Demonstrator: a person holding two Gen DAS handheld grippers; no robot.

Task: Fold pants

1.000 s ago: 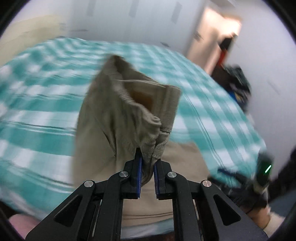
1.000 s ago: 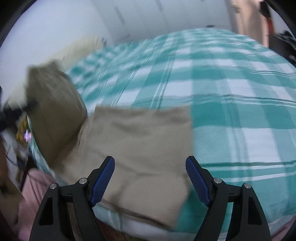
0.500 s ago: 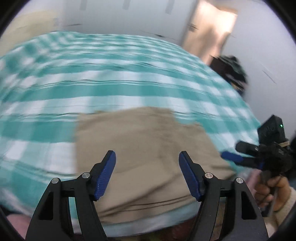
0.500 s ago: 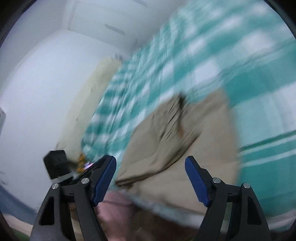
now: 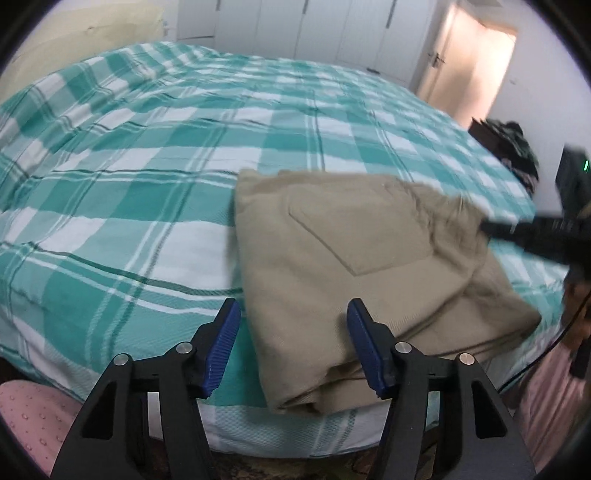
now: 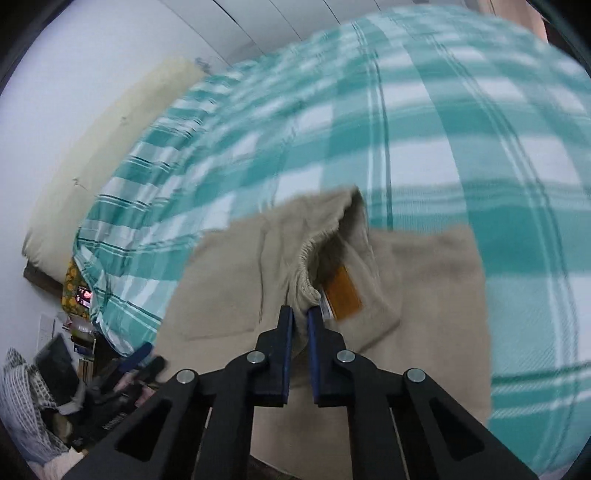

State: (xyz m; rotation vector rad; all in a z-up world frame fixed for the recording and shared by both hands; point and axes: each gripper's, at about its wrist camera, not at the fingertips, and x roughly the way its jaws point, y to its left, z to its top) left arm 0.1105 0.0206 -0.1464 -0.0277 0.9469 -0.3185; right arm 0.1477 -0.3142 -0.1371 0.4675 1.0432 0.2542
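Observation:
Beige pants [image 5: 354,254] lie folded near the front edge of a bed with a teal and white checked cover [image 5: 147,155], back pocket up. My left gripper [image 5: 291,350] is open and empty, just in front of the fold's near edge. My right gripper [image 6: 300,314] is shut on the pants' gathered elastic waistband [image 6: 308,269], next to an orange label [image 6: 345,295], and lifts that edge a little. The right gripper also shows in the left wrist view [image 5: 543,236], reaching in from the right onto the pants.
White wardrobe doors [image 5: 295,33] and a lit doorway [image 5: 469,70] stand behind the bed. A cream headboard [image 6: 110,147] runs along the bed's far side. Cluttered things [image 6: 55,387] lie on the floor by the bed. A dark bundle [image 5: 517,147] sits at the bed's right.
My left gripper let go of the waistband, opened and drew back. My right gripper, open before, has swung round and shut on the waistband. The pants now lie folded flat.

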